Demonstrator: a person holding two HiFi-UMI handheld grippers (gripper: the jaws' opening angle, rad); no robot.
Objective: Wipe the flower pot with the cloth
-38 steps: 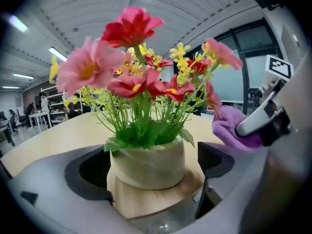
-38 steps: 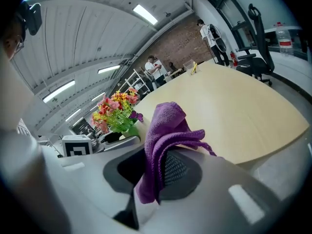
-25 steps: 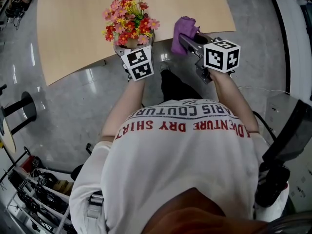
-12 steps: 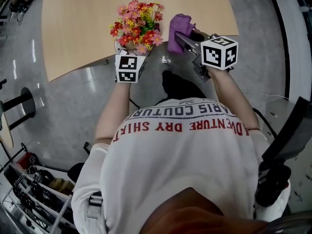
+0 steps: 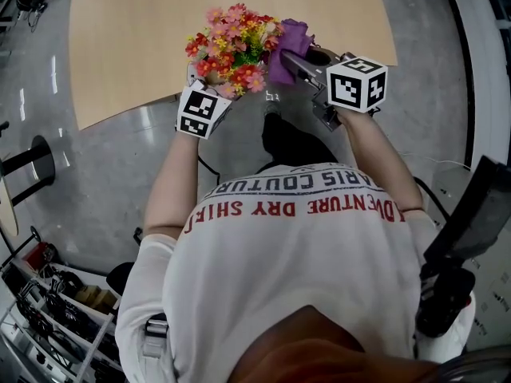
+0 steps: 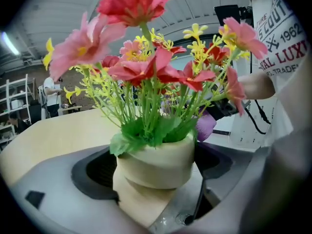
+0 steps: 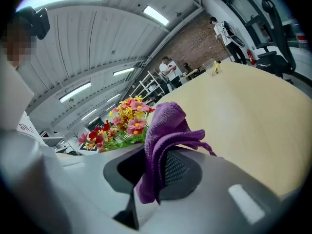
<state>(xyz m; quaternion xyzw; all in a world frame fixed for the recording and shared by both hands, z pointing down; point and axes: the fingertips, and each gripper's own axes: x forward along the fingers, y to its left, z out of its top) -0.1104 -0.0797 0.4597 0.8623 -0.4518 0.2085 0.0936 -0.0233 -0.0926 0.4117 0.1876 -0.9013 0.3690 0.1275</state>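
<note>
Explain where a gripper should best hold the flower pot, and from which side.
Grip the flower pot by its round cream wall below the rim, from the side, as the left gripper does now. The flowers spread over the top, so an approach from above looks blocked.

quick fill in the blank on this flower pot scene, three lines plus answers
The left tool is clamped on a cream ____ holding flowers.
The right tool grips a ____ cloth.
In the head view the cloth lies to the ____ of the flowers.
Missing words: flower pot; purple; right.
</note>
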